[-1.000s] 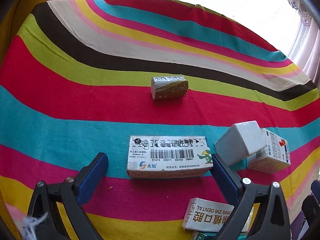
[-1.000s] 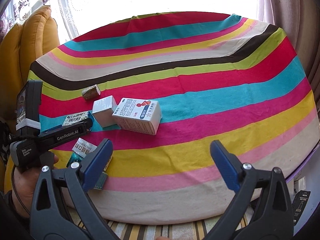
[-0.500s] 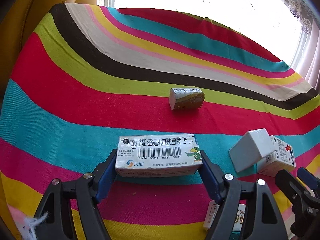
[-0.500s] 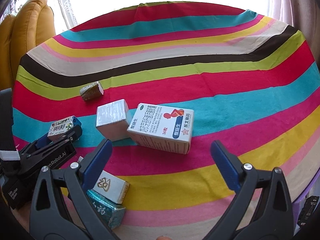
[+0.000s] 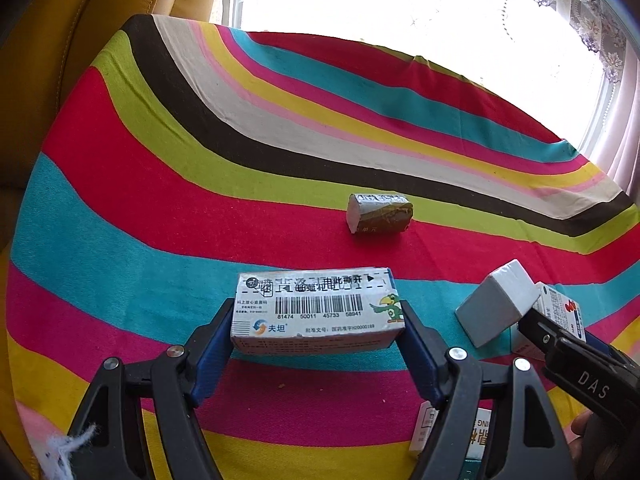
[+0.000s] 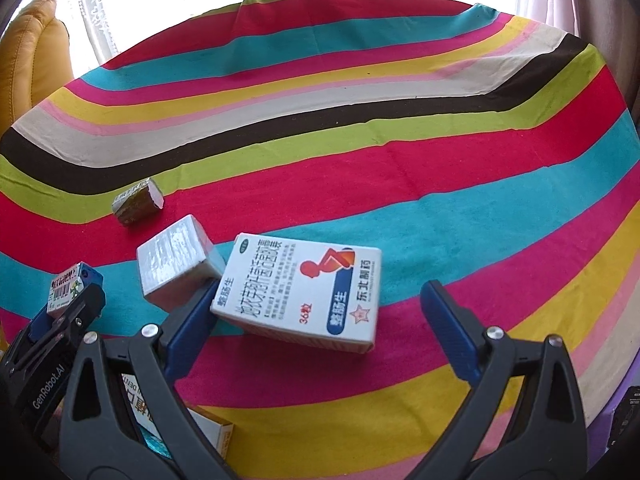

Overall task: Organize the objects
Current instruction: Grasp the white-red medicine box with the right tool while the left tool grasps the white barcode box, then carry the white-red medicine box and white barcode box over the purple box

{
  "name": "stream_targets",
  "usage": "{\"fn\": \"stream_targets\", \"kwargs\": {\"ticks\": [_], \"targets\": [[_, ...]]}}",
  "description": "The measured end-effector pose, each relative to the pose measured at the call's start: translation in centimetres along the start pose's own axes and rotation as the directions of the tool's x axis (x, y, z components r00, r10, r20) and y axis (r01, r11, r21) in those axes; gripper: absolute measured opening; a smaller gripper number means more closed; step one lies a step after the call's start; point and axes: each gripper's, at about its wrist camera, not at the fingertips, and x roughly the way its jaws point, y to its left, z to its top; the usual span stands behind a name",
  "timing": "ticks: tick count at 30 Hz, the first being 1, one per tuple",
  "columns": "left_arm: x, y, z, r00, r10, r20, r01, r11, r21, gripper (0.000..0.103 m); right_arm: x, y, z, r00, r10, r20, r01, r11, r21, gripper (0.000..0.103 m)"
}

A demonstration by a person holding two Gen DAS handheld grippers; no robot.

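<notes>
Presently, at the far left a yellow upholstered seat (image 5: 48, 80) abuts the surface (image 5: 160, 208), which is covered in a multicoloured striped cloth; the left and far bands of that cloth lie bare, giving open room there. The left claw (image 5: 316, 332) is clenched on the ends of a barcode box (image 5: 316, 312), both pads touching it. Beyond it, apart on the red band, lies a small brown packet (image 5: 380, 214). Further right, a plain white box (image 6: 176, 264) leans against a red-and-blue printed box (image 6: 300, 288). The right claw (image 6: 316, 320) stands released around that printed box: its left pad is at the box's left edge, its right pad well clear, with bare cloth to the right as far as the surface edge. Near the front edge, partly hidden behind the claws, lie a white lettered box (image 6: 212, 432) and a teal one (image 6: 154, 444). Bright curtained windows (image 5: 420, 8) stand behind the surface. Count: six boxes or packets, two claws.
</notes>
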Motion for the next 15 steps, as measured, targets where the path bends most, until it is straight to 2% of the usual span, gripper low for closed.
{"fn": "stream_targets", "kwargs": {"ticks": [1,2,9,15], "targets": [[0.0,0.0,0.0,1.000,-0.002,0.001,0.002,1.000,0.001,0.077,0.1,0.0,0.0,1.000,-0.007,0.002,0.007,1.000,-0.005,0.088],[-0.1,-0.1,-0.1,1.000,-0.003,0.004,0.003,1.000,0.003,0.077,0.4,-0.1,0.0,1.000,-0.021,-0.003,0.021,1.000,-0.014,0.078],[-2.2,-0.3,-0.6,0.997,0.001,0.074,-0.002,1.000,0.024,0.077,-0.3,-0.7,-0.6,1.000,-0.004,0.017,0.005,1.000,-0.019,0.076],[-5.4,-1.3,-0.7,0.985,-0.020,0.174,0.012,0.999,0.048,0.076,-2.2,-1.9,-1.5,0.998,0.008,0.057,-0.009,1.000,0.014,0.076]]}}
